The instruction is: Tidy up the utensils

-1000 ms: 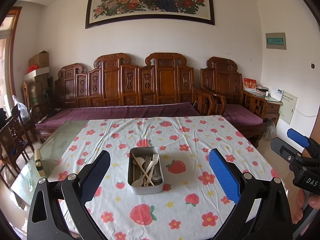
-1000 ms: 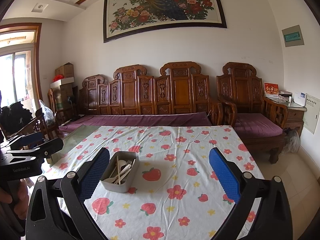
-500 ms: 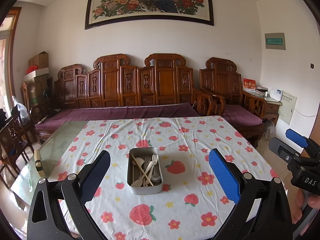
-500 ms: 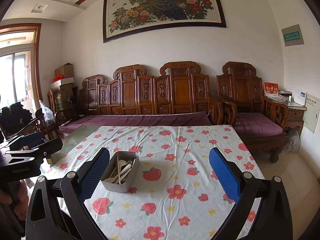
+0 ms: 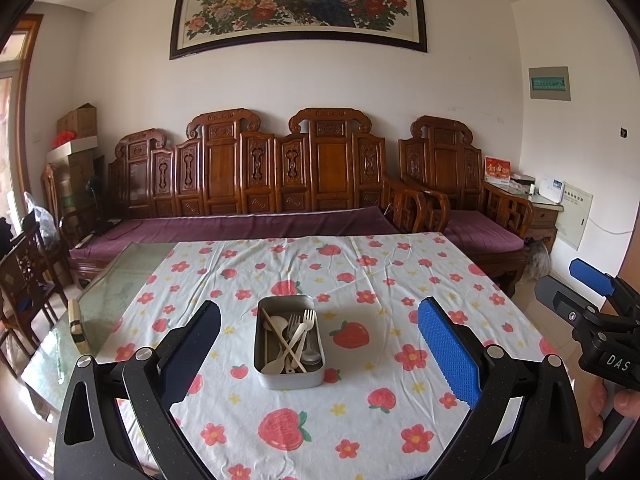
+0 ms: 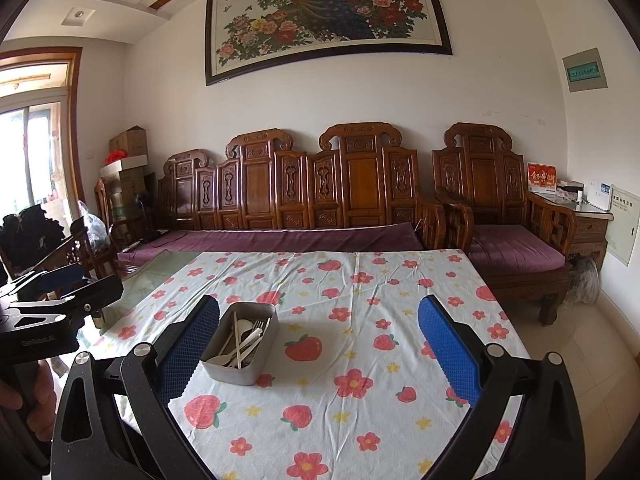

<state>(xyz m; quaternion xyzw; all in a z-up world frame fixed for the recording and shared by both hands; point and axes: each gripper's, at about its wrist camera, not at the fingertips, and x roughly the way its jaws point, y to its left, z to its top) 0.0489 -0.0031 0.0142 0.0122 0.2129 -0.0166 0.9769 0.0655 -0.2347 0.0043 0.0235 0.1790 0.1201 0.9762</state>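
A grey metal tin [image 5: 289,376] [image 6: 228,372] stands on the flowered tablecloth [image 5: 360,280] [image 6: 360,288]. Inside it lie pale utensils [image 5: 290,340] [image 6: 240,344]: spoons, forks and chopsticks, mixed together. My left gripper [image 5: 319,354] is open above the near edge of the table, the tin straight ahead between its blue pads, nothing held. My right gripper [image 6: 319,354] is open too, further right, with the tin by its left pad. Each gripper shows at the side of the other's view, held in a hand.
Bare glass tabletop [image 5: 108,292] lies left of the cloth, with a small pale block [image 5: 77,326] near its edge. A carved wooden sofa [image 5: 256,184] and armchair [image 5: 460,184] stand behind the table. Dark chairs [image 5: 28,276] are at the left.
Both views are almost the same; the left gripper has drifted very slightly. Both grippers stay open and the tin has not moved.
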